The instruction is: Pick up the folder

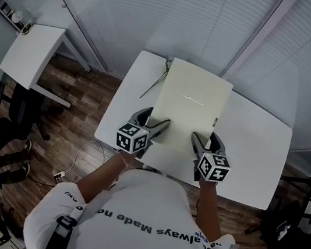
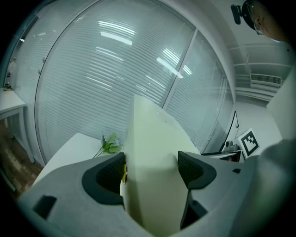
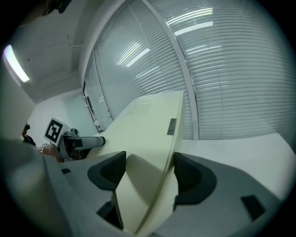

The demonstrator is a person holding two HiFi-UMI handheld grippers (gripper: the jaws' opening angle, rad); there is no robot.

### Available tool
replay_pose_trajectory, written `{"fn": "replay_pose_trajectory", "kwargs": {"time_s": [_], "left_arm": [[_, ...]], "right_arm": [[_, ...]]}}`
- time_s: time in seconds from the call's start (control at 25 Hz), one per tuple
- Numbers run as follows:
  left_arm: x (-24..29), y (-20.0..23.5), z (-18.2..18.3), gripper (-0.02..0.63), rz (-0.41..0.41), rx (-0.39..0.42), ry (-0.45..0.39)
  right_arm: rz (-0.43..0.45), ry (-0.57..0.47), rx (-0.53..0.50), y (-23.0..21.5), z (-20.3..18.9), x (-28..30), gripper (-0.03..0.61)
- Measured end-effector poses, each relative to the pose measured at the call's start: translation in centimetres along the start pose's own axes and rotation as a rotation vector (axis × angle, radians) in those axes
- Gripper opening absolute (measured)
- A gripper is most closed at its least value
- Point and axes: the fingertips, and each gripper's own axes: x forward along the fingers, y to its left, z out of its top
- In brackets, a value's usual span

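Folder (image 1: 192, 100), gripped by left tool (image 1: 156, 121), right tool (image 1: 205, 139), sprig (image 2: 109, 144) beyond (left gripper view)

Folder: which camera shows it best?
The head view: the whole pale folder shows there, from above. The left gripper view and right gripper view show it only foreshortened, its near end clamped between the jaws.

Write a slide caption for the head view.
Seen from above, the left claw and right claw grip the near edge of a pale folder over a white table.
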Motion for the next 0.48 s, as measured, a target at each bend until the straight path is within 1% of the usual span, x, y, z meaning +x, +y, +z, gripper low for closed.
{"fn": "replay_pose_trajectory", "kwargs": {"time_s": [0.12, 0.48], "left_arm": [[-0.8, -0.6, 1.4, 0.342, -0.002, 0.013, -0.03], [-3.3, -2.4, 4.7, 0.342, -0.005, 0.012, -0.119]], "right_arm": [[0.0, -0.028, -0.02, 0.7, 1.4, -0.9, 0.318], [0.002, -0.1, -0.088, 2.7, 5.1, -3.5, 0.318]]}}
